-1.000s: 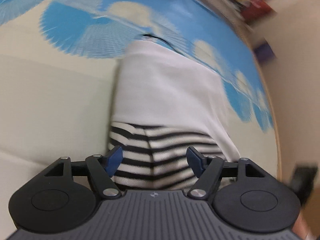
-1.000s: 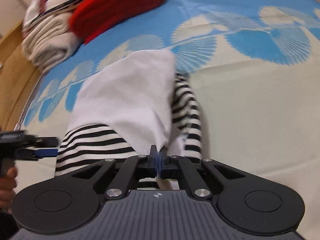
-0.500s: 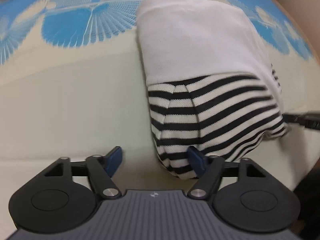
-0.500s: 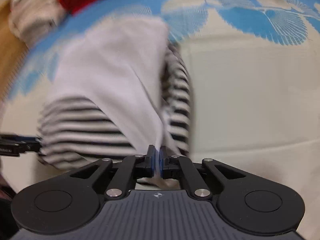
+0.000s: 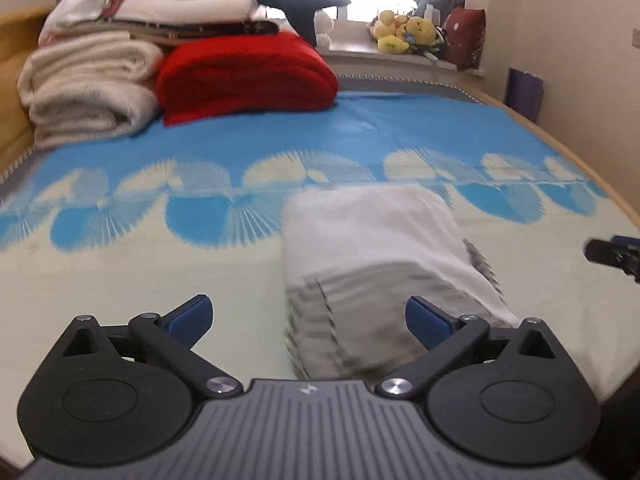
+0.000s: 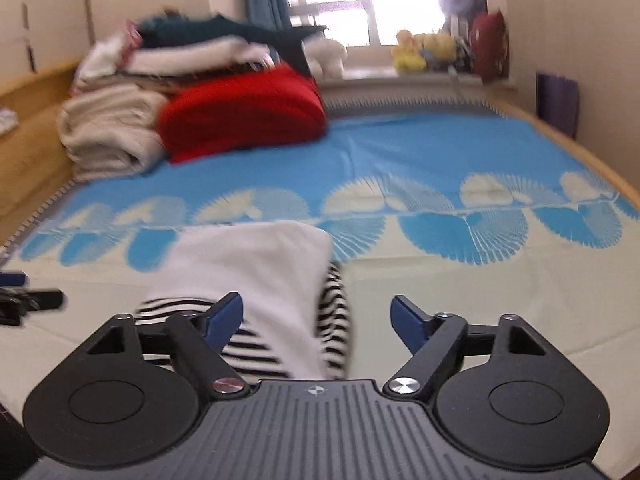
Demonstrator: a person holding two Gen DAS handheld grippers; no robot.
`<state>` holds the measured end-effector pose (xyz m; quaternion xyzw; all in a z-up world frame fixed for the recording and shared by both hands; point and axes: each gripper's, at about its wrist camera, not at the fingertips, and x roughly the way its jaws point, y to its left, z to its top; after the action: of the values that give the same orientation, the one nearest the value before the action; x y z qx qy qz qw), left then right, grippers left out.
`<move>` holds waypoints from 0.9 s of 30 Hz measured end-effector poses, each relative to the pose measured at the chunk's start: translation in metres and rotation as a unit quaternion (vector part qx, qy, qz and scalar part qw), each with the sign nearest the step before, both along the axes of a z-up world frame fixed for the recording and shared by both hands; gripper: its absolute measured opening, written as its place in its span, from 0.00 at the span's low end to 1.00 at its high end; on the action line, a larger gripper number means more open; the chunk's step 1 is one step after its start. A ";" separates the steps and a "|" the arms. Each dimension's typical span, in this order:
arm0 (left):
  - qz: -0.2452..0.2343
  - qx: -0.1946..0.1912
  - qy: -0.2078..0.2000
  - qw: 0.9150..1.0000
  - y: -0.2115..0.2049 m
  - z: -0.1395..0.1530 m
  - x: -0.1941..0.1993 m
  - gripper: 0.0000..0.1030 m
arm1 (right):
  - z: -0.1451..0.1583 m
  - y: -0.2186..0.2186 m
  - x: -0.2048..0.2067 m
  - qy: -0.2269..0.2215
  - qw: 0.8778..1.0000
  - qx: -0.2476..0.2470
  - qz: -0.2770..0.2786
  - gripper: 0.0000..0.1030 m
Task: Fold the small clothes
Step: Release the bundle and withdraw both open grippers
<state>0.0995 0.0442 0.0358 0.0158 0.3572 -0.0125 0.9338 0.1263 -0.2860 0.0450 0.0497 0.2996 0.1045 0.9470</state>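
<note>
The bed (image 5: 120, 280), w/ its blue-and-cream sheet, carries everything. Far ahead of both tongs, to the left, a stack of cream blankets (image 5: 88, 88) and a red blanket (image 5: 244, 76) is seen, w/ plush toys (image 5: 404, 30) on the sill beyond; all well apart, so nothing is judged to be in the way.

The folded garment (image 5: 372, 248), white over black-and-white stripes, lies on the cream part of the sheet just ahead of the left tongs (image 5: 308, 318), twd their right side, and ahead-left of the right tongs (image 6: 316, 320). It is judged light, soft and limp, not fragile; layers may slide apart if lifted by one edge. It is best taken at a folded edge or corner, both sides at once.

Both pairs of tongs are spreading, nothing pinched betw. the pads; the garment lies loose.
</note>
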 end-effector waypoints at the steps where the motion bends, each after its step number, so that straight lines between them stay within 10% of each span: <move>1: 0.005 -0.002 0.004 1.000 -0.004 -0.007 -0.011 1.00 | 0.003 0.003 -0.011 -0.004 1.000 0.001 0.001 0.81; 27: 0.032 -0.030 0.016 0.999 -0.040 -0.033 -0.036 0.99 | -0.027 0.067 -0.044 0.053 0.998 -0.031 -0.003 0.86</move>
<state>0.0635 0.0041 0.0032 -0.0241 0.3719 0.0061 0.9279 0.0819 -0.2188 0.0175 0.0261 0.3524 0.0899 0.9311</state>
